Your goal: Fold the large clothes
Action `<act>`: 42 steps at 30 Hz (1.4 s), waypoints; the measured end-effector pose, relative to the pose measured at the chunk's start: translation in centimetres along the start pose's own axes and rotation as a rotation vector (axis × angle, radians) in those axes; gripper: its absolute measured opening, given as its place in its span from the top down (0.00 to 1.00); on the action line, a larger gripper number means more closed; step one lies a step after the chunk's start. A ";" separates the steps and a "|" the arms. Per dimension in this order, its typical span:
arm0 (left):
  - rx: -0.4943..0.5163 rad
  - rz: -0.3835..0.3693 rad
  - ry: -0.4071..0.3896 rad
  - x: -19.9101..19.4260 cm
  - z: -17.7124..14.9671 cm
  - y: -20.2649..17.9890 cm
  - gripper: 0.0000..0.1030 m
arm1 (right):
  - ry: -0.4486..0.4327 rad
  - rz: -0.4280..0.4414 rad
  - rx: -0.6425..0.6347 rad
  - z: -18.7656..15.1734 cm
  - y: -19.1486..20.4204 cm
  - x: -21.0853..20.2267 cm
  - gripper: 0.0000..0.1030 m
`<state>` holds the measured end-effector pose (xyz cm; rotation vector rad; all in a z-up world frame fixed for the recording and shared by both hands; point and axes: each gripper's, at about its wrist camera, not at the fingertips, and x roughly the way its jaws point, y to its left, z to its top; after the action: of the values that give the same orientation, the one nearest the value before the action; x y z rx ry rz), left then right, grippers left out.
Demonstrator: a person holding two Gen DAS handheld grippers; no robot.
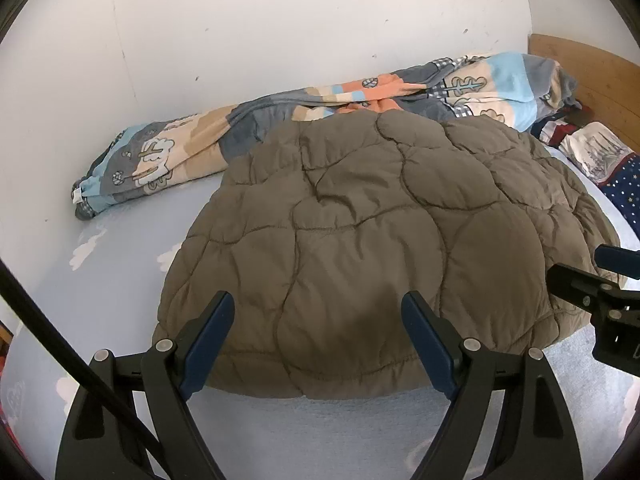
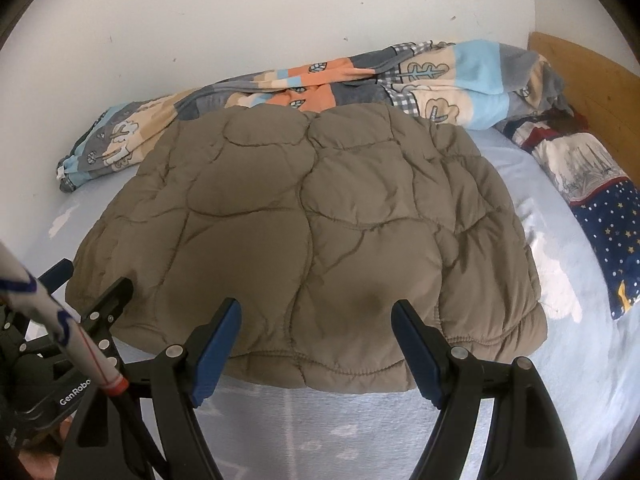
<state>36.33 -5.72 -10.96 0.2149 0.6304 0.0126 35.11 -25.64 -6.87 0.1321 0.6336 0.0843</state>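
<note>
Here the left claw and the right claw both hang with jaws apart and nothing between them, just short of the near hem of the brown quilted jacket. The jacket lies spread flat on the pale blue bed (puffy, stitched in rounded panels). Behind it a patterned blanket is bunched along the white wall, with a starry pillow to the right.

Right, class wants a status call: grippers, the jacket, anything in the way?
Left gripper open, empty. Right gripper open, empty. Brown quilted jacket flat on bed, near hem between both jaws. Patterned blanket bunched along wall, touching jacket's far edge.
</note>
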 end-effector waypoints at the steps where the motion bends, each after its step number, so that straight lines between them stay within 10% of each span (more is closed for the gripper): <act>1: 0.001 0.000 -0.002 0.0 0.1 0.0 0.18 | -0.002 0.001 -0.004 0.0 0.1 0.0 0.21; 42: 0.040 0.008 0.036 1.1 -0.5 -0.3 0.18 | 0.077 0.014 0.048 -0.5 -1.0 1.7 0.18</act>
<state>36.93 -5.80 -12.10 0.2564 0.6657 0.0113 36.17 -26.42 -8.42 0.1807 0.7116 0.0884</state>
